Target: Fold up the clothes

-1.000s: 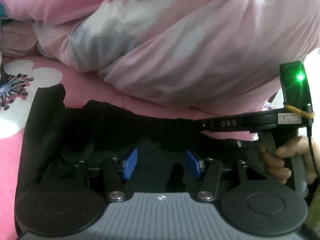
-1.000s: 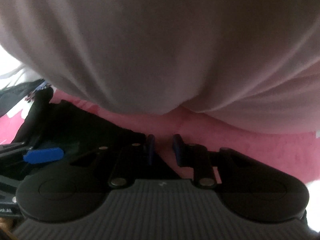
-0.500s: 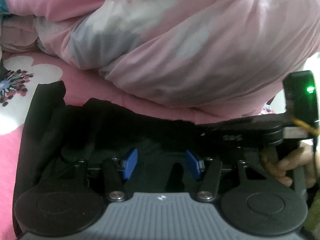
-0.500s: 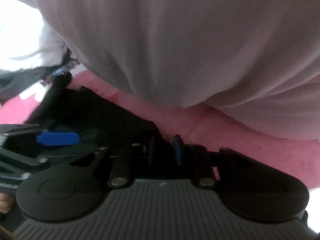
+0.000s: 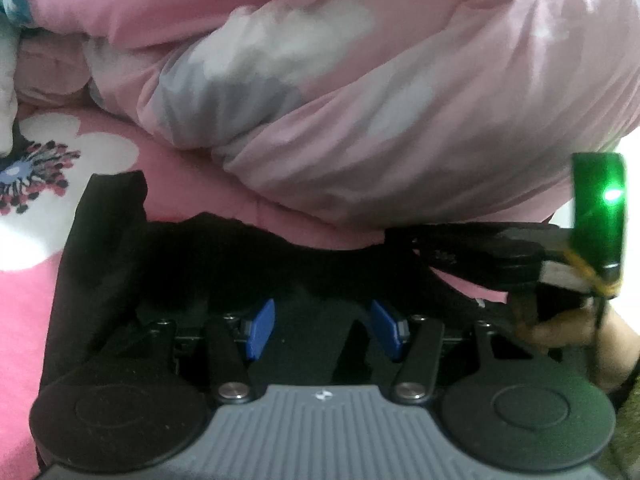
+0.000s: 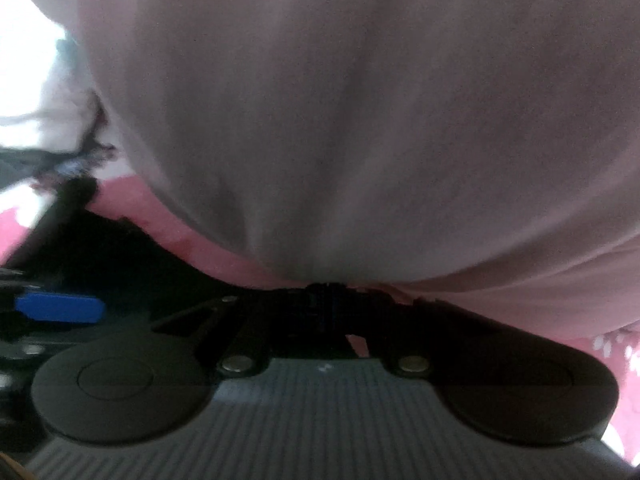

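Note:
A black garment [image 5: 200,256] lies spread on the pink flowered sheet [image 5: 24,300]. My left gripper [image 5: 322,312] hovers over its near part, open, blue pads apart with only flat cloth below them. My right gripper [image 5: 394,236] reaches in from the right to the garment's far right corner. In the right wrist view its jaws [image 6: 326,290] are pressed together where the black garment [image 6: 120,248] ends, seemingly pinching that corner. The dark picture hides the cloth between the pads. A person's hand [image 5: 560,328] holds the right gripper's handle.
A bulky pink and grey quilt [image 5: 400,100] is heaped just beyond the garment and fills most of the right wrist view, quilt [image 6: 360,120] almost touching the jaws. One blue fingertip of the left gripper [image 6: 60,308] shows at that view's left edge.
The right gripper's jaws have gone from slightly apart to fully together, and it has shifted and rolled at the garment's corner. The left gripper has kept still.

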`<state>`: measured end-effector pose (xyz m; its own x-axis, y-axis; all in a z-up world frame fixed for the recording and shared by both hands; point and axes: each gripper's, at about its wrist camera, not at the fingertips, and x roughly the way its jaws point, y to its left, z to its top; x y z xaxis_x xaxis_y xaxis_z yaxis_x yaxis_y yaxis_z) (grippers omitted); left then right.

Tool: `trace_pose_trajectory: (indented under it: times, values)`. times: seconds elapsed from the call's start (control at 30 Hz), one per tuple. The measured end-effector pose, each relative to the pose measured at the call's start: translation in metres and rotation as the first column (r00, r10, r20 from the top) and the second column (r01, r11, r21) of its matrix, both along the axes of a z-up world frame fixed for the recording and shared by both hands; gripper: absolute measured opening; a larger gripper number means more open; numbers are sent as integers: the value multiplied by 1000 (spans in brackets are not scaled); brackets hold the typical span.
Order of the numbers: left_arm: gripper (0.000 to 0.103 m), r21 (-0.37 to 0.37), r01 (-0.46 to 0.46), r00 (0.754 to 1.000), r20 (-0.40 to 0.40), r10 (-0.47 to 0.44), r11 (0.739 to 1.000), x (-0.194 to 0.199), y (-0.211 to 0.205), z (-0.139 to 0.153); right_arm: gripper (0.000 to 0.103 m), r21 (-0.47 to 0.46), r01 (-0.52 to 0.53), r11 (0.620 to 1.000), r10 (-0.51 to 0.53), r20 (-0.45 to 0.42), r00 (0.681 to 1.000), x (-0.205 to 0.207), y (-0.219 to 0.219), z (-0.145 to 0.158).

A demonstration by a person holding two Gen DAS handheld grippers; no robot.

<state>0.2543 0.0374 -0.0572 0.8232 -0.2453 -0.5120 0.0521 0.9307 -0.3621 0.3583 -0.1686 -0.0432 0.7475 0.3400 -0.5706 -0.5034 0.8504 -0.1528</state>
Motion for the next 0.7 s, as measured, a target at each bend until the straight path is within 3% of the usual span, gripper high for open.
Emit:
trace_pose_trajectory:
  times: [0.1, 0.27, 0.43, 0.6, 0.7]
  values:
    - [55, -7, 1, 1000, -5, -1, 1000, -1, 1, -1, 0, -31, 47, 998, -48, -27, 998, 17, 0, -15]
    - [55, -18, 1, 1000, -7, -1, 1000, -1, 2, -1, 1, 84, 103, 991, -100, -42, 994, 8, -38, 16]
    - [55, -20, 0, 1000, -9, 0, 1000, 0, 2, -1, 3, 149, 172, 974, -164, -69, 984, -28, -87, 49]
    - [55, -21, -13, 1000, -7, 13, 1000, -2, 4, 0, 3, 175, 152, 973, -118, -190, 975, -52, -91, 43]
    - [55, -33, -40, 999, 2, 40, 999, -3, 9, 0, 3, 128, 147, 981, -108, -273, 956, -42, -74, 19]
